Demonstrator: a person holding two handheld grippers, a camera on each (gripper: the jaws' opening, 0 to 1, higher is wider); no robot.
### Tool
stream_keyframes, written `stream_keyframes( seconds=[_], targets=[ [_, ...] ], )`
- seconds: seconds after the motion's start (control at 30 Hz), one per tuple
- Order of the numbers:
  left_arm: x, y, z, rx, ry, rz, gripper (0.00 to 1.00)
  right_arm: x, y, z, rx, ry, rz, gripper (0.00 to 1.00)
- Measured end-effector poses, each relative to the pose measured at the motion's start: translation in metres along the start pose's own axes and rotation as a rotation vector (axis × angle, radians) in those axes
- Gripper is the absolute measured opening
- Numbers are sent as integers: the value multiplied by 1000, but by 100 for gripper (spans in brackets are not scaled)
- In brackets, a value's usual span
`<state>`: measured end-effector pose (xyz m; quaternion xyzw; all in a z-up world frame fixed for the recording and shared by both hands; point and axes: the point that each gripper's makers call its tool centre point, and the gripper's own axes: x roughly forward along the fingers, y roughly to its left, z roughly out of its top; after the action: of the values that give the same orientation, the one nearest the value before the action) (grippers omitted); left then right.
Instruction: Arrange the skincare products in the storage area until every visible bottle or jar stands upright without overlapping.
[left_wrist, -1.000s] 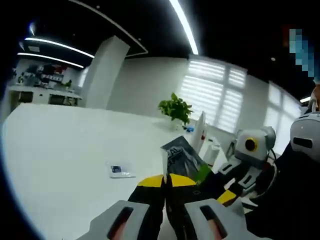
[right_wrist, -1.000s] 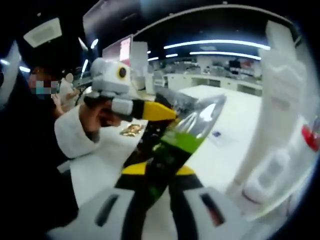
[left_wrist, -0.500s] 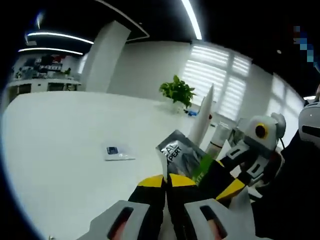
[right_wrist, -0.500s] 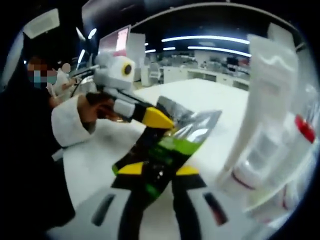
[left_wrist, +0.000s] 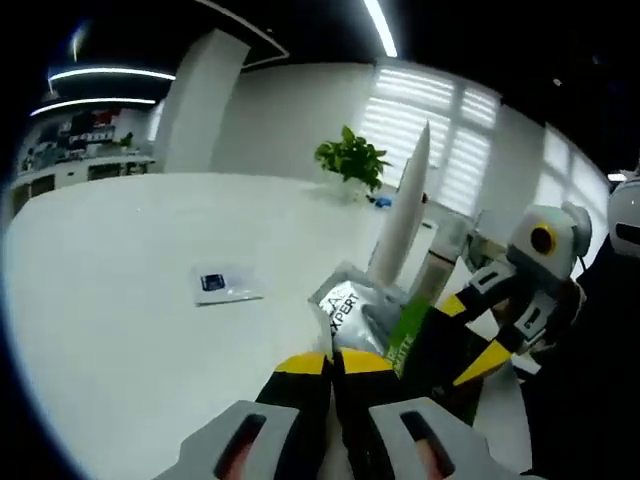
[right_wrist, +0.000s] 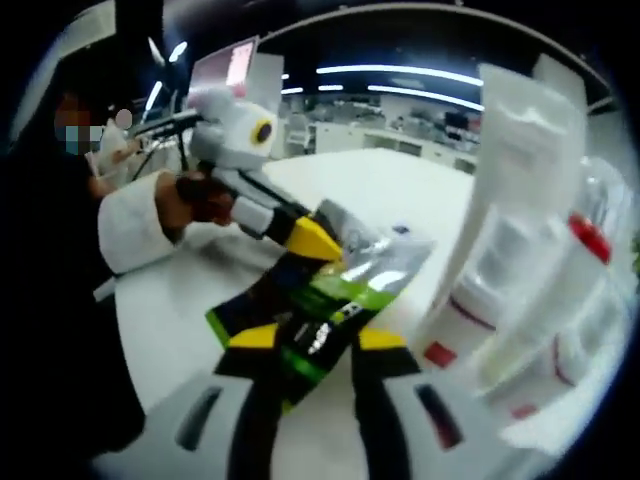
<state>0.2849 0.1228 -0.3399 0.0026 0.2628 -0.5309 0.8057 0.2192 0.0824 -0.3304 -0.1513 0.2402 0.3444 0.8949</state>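
A flat sachet (left_wrist: 352, 308), silver with a green band and a black end, is held up over the white table (left_wrist: 120, 300) by both grippers. My left gripper (left_wrist: 332, 360) is shut on its silver end. My right gripper (right_wrist: 318, 338) is shut on the black and green end of the sachet (right_wrist: 345, 285). In the left gripper view the right gripper (left_wrist: 470, 335) reaches in from the right. In the right gripper view the left gripper (right_wrist: 305, 240) reaches in from the left. Just behind the sachet a tall white tube (left_wrist: 405, 215) stands upright. That tube (right_wrist: 500, 200) is close on the right in the right gripper view.
A small blue-labelled packet (left_wrist: 222, 285) lies flat on the table to the left. Behind the tube stand pale bottles, one with a red cap (right_wrist: 585, 235). A potted plant (left_wrist: 350, 160) sits at the table's far side. A person's hand and white sleeve (right_wrist: 135, 225) hold the left gripper.
Both grippers keep their hold on the sachet and have carried it lower and closer to the white tube. The tube and bottles now loom larger in both views.
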Motion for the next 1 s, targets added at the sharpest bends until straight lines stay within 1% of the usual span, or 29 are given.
stream_keyframes(
  seconds=[0.13, 0.23, 0.33, 0.43, 0.5, 0.6, 0.63, 0.73, 0.77, 0.9, 1.0],
  targets=[
    [3, 1, -6, 29, 30, 15, 1, -5, 0, -7, -2, 19, -14, 28],
    [3, 5, -7, 29, 36, 27, 1, -10, 0, -11, 0, 30, -21, 25],
    [3, 8, -8, 28, 39, 37, 1, -15, -6, -15, 15, 30, -40, 23],
    [4, 8, -7, 11, 31, 31, 1, -18, -9, -11, 22, 13, -48, 19],
    [4, 8, -7, 17, 33, 32, 1, -21, -11, -7, 18, -8, -58, 15],
    [5, 7, -7, 23, 36, 30, 1, -20, -13, -4, 38, -36, -66, 14],
    [5, 7, -7, 22, 36, 30, 1, -19, -12, -3, 46, -48, -60, 13],
    [5, 7, -7, 22, 40, 32, 1, -14, -6, 8, 83, -112, -29, 10],
    [5, 7, -7, 16, 42, 34, 1, -12, -4, 9, 97, -120, -20, 9],
    [5, 5, -8, 1, 40, 33, 1, -4, 0, 8, 95, -118, -5, 8],
    [6, 2, -8, -8, 39, 21, 1, 4, 5, 7, 104, -118, 22, 8]
  ],
)
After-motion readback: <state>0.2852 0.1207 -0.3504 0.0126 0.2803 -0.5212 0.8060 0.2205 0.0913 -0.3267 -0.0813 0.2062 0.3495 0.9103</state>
